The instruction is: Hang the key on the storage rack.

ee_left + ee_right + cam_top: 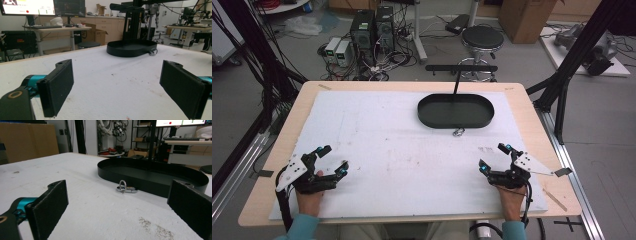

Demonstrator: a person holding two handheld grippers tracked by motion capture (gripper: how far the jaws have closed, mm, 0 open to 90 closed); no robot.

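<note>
A black oval tray (455,111) stands at the far middle-right of the white mat, with an upright post rising from its far side; it shows as well in the left gripper view (132,48) and the right gripper view (152,177). A small silver clip (457,132) lies on the mat just in front of the tray (126,188) (152,52). My left gripper (333,161) rests open near the front left of the mat. My right gripper (493,157) rests open near the front right. Nothing is between either pair of jaws.
The white mat (402,150) covers most of a wooden table (532,115). Black frame struts (582,45) rise at both sides. Beyond the far edge stand a stool (482,39), computer boxes (372,27) and cables on the floor.
</note>
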